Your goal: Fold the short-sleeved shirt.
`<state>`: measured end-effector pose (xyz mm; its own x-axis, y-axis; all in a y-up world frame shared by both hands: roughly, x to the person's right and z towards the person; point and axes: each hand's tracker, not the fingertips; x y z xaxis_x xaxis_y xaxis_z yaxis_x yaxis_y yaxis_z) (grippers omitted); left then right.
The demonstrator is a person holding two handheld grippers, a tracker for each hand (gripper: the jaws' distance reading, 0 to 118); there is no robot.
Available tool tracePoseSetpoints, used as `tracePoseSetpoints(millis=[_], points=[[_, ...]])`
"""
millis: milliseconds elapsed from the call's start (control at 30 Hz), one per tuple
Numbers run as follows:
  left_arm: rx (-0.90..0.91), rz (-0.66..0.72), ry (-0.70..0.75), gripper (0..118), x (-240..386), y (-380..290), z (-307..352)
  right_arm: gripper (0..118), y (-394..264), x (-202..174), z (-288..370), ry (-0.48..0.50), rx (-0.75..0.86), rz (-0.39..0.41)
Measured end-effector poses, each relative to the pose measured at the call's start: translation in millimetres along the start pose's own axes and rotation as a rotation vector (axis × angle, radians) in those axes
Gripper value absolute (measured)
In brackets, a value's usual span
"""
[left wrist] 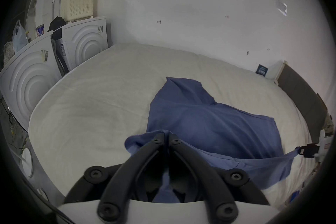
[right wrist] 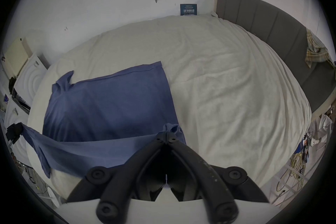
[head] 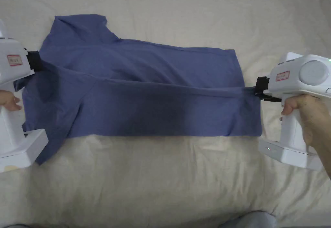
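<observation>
Blue shirt [head: 152,86] stretched taut between left gripper [head: 38,62] and right gripper [head: 258,89], each pinching opposite edge; far half on bed [head: 161,180].

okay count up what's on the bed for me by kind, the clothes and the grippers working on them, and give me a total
Blue short-sleeved shirt: 1
Handheld grippers: 2, the left gripper and the right gripper, each shut on an end of the shirt
Total: 3, over the cream bed sheet

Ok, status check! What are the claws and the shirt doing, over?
Left claw shut on shirt, shoulder end. Right claw shut on hem end. Near edge lifted taut between them, rest flat on bed. Nothing in the way.
</observation>
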<state>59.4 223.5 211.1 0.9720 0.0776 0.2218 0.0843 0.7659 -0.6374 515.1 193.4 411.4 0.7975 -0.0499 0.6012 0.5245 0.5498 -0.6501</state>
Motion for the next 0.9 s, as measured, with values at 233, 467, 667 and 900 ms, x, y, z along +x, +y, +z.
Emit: tracePoseSetpoints(millis=[233, 467, 667, 900], points=[[-0.006, -0.034, 0.026, 118, 8, -1, -39, 98, 12, -5, -38, -0.030, -0.017, -0.013], [0.162, -0.156, 0.051, 118, 7, -25, 25, 112, -13, -6, 44, 0.047, 0.255, 0.079], [0.424, -0.224, 0.126, 118, -2, -66, 112, 118, -80, -20, 136, 0.045, 0.620, 0.211], [0.547, -0.194, 0.141, 111, -9, -116, 176, 118, -147, -30, 184, 0.059, 0.762, 0.208]])
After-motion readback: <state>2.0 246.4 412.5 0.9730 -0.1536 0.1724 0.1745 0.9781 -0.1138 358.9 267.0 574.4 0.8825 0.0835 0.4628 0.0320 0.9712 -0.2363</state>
